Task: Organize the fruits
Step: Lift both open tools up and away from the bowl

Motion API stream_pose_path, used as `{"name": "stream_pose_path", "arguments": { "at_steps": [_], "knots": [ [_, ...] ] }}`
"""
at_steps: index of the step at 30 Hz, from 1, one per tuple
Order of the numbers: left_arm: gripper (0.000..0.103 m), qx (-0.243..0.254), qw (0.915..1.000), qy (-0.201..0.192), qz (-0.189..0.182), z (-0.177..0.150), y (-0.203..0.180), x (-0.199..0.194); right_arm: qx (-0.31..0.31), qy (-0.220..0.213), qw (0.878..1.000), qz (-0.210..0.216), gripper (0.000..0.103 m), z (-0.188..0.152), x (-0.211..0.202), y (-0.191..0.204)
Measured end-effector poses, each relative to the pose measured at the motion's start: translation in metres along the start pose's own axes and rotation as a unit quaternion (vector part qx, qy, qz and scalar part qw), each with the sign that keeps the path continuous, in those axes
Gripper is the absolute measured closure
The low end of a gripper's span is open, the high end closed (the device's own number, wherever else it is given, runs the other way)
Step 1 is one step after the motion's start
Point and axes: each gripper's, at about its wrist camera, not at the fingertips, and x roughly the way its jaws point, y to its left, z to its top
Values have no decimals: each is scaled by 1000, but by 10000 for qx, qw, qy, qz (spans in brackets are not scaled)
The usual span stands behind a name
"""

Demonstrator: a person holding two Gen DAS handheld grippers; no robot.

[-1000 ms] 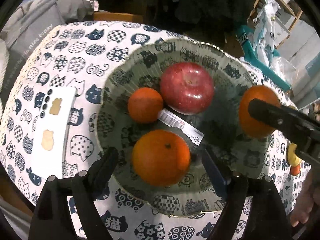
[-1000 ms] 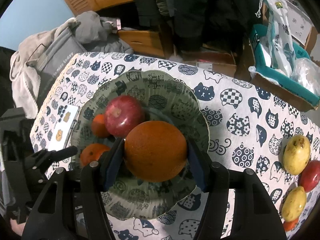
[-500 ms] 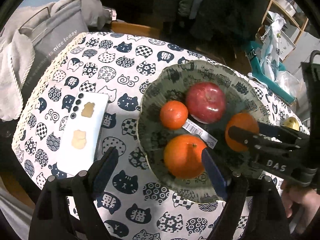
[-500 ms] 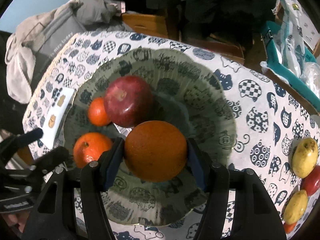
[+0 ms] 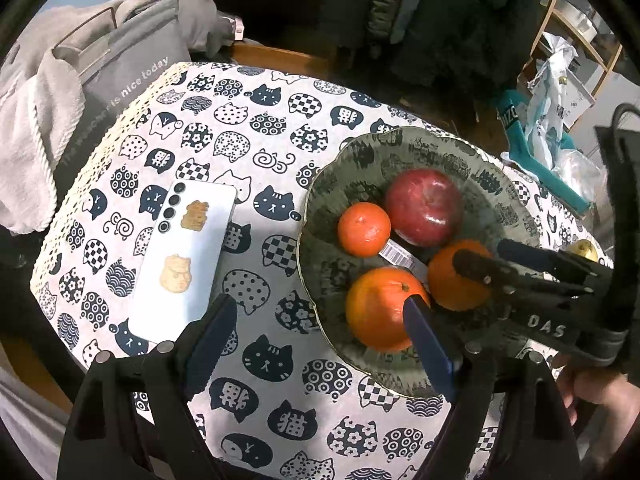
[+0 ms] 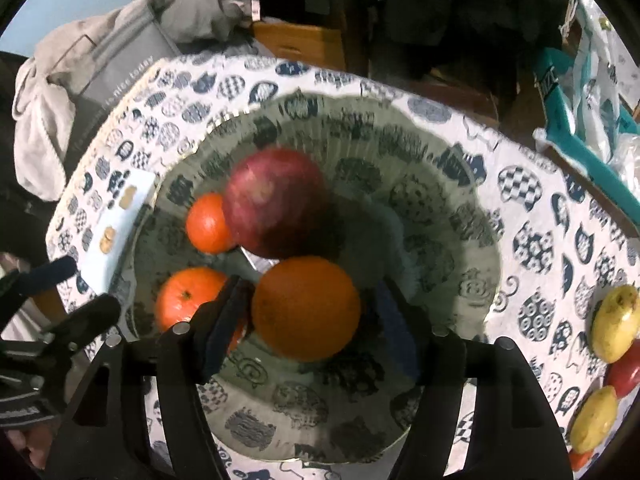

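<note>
My right gripper (image 6: 308,316) had just been opening around the big orange (image 6: 306,307), now resting in the bowl (image 6: 460,208) beside the apple (image 6: 276,204), so I judged lifting straight up best, left gripper (image 5: 320,340) idle and open.

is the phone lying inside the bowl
No, the phone lies flat on the cat-print tablecloth, beside the bowl and outside its rim.

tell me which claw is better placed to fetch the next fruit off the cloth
Right, probably. The yellow fruits lie on the right claw's side, and its jaws have just been opening off the orange. The left claw hangs open by the phone.
</note>
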Motion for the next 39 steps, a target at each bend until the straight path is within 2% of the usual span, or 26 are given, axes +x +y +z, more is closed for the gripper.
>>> {"name": "stream_pose_path", "arguments": {
  "at_steps": [6,13,30,32,34,39],
  "knots": [
    [17,42,9998,-154,-74,3,-5,-16,151,-284,9995,56,34,6,-27,-1],
    [17,145,9987,-453,-205,8,-16,-43,128,-770,9965,-295,34,6,-74,-5],
    [17,352,9913,-1173,-476,10,-40,-108,88,-1898,9799,-610,34,-14,-188,-9],
    [17,395,9899,-1274,-482,10,-42,-116,82,-2023,9773,-631,32,-19,-201,-10],
    [16,425,9882,-1379,-508,10,-45,-125,84,-2166,9741,-648,25,-24,-213,-11],
    [13,485,9845,-1583,-585,10,-53,-143,56,-2482,9659,-730,24,-36,-243,-15]
  ]
}}
